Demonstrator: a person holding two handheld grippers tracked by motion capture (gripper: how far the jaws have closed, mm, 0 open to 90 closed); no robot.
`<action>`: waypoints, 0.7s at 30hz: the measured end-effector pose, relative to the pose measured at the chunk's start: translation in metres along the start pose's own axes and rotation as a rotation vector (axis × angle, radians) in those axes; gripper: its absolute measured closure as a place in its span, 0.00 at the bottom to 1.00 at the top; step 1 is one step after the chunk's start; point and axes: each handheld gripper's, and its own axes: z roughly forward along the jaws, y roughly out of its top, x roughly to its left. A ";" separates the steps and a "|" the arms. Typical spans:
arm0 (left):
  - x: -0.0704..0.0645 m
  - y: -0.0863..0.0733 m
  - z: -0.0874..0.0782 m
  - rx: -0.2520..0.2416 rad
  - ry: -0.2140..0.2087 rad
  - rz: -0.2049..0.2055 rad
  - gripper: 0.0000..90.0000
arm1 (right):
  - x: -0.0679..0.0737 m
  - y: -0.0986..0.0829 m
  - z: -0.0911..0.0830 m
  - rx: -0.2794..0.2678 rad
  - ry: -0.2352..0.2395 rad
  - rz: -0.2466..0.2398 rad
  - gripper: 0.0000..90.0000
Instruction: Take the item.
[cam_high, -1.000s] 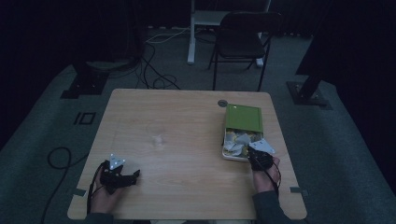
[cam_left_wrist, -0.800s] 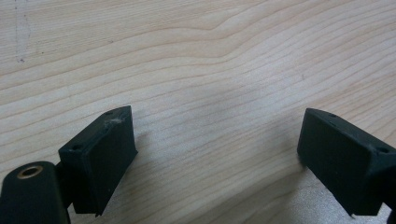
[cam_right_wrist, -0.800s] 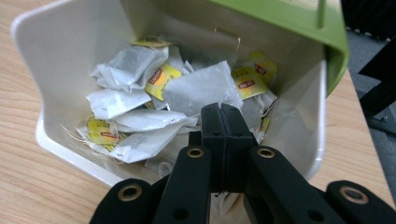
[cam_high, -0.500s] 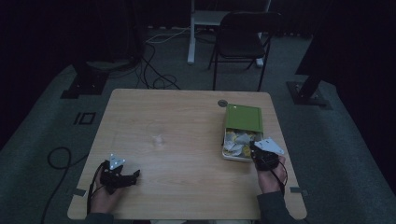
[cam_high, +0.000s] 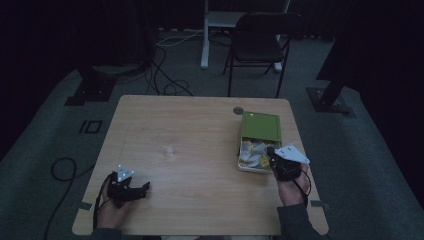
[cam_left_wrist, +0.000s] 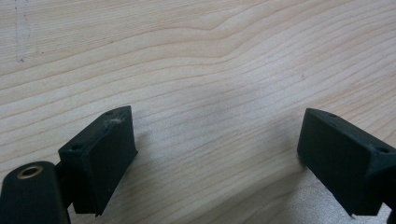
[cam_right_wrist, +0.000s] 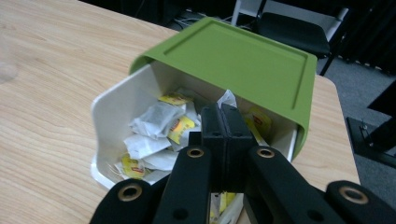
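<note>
My right gripper hangs over the open near end of the white box of tea bags at the worktop's right edge, its fingers pressed together, its green lid slid back, while my left gripper rests low with fingers apart on bare wood.
</note>
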 end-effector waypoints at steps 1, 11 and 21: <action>0.000 0.000 0.000 0.000 0.000 0.000 0.13 | 0.001 0.001 -0.001 -0.002 0.004 -0.005 1.00; 0.000 0.000 0.000 0.000 0.000 0.000 0.13 | 0.013 0.013 -0.008 -0.027 0.073 -0.031 1.00; 0.000 0.000 0.000 0.000 0.000 0.000 0.13 | 0.027 0.017 -0.008 -0.045 0.149 -0.024 1.00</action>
